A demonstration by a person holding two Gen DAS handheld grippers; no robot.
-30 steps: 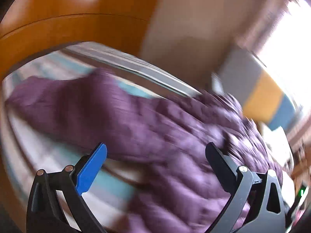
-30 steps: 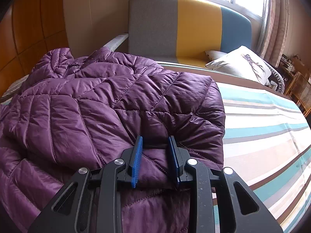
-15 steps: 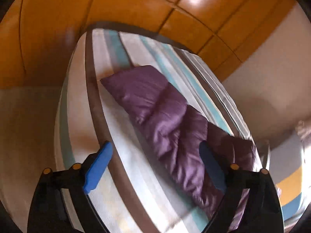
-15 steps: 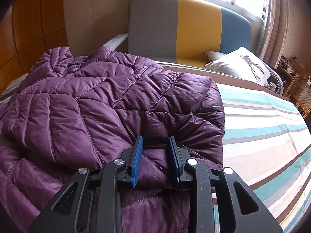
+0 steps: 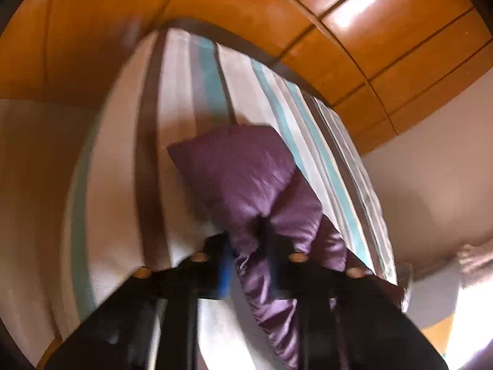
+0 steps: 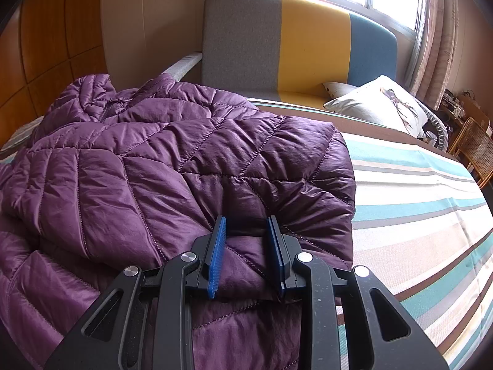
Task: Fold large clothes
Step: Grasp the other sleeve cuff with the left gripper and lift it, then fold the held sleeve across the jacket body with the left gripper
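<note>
On the striped bed the purple jacket is lying spread out. I am pinching its near hem with the right tool, while the left tool, jaws just closing, is gripping the sleeve stretched across the bed.

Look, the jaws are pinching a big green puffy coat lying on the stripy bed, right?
Almost. The puffy coat is purple, not green, as the right wrist view shows clearly. The rest holds: it lies on the stripy bed, the right gripper pinches a fold of it, and the left gripper has just been closing on its sleeve.
</note>
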